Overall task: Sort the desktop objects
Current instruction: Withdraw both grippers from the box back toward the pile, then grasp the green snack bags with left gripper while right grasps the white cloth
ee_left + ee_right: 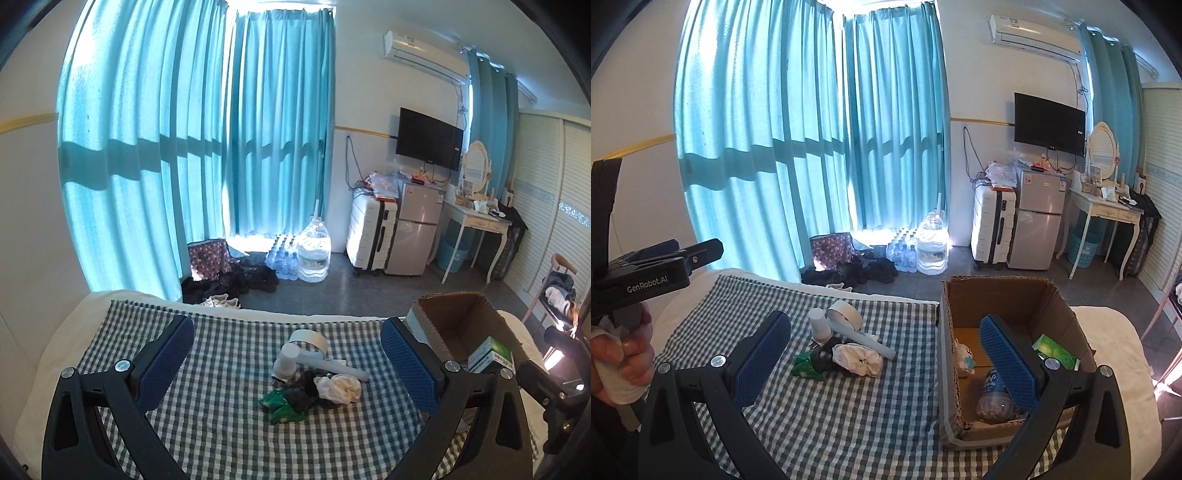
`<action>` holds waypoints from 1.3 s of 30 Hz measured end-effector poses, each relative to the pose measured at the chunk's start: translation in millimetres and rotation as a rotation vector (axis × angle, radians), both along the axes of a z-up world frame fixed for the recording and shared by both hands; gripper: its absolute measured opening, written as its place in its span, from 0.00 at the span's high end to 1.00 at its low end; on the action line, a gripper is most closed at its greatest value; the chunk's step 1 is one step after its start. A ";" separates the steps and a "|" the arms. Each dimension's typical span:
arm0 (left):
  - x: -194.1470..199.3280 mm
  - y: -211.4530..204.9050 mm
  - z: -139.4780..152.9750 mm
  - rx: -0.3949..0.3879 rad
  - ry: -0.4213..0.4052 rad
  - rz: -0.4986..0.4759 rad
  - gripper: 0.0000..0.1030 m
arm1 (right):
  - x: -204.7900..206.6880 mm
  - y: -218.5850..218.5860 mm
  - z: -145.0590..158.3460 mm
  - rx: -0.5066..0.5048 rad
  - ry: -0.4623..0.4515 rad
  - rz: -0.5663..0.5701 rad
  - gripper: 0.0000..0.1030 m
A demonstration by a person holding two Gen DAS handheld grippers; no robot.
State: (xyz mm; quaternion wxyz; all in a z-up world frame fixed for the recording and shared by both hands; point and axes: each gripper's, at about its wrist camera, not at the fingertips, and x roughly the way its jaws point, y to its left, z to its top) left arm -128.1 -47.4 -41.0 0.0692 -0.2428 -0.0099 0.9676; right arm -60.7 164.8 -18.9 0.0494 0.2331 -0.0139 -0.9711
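**Pile dead ahead of the left claw, box off to its right**

The heap of small things [310, 384] lay on the checked cloth [221, 424] over the bed, straight ahead of the left claw [288, 365] and centred between its wide-spread, empty fingers. A pale grey tube [332, 363] topped the heap, its long axis running across the claw's reach, slanting toward the right finger. From the right claw [886, 354], also gaping and empty, the same heap [846, 350] sat ahead and left, while the cardboard box [1067, 310] stood ahead and right, its right finger over the box's opening. The left claw looked better lined up for the pick, though the tube would probably need a wrist turn
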 end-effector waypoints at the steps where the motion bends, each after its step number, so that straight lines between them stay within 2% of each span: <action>1: -2.7 -2.6 -3.6 0.004 -0.004 0.008 0.00 | -2.3 -0.2 -1.8 -0.004 -0.003 0.005 0.00; 19: -43.0 -36.4 -70.8 -0.015 -0.103 0.083 0.00 | -58.3 -31.5 -42.8 0.001 -0.018 0.092 0.00; 23: -52.9 -40.3 -92.4 -0.038 -0.098 0.092 0.00 | -74.8 -36.1 -55.4 0.009 -0.031 0.111 0.00; 28: -72.2 -44.2 -130.9 -0.032 -0.188 0.083 0.00 | -98.2 -44.2 -85.2 0.045 -0.068 0.137 0.00; 35: -88.4 -31.9 -162.8 -0.074 -0.232 0.051 0.00 | -120.1 -47.1 -126.0 0.059 -0.125 0.157 0.00; 39: -97.9 -31.1 -185.7 -0.074 -0.303 0.035 0.00 | -135.4 -47.0 -147.8 0.048 -0.180 0.173 0.04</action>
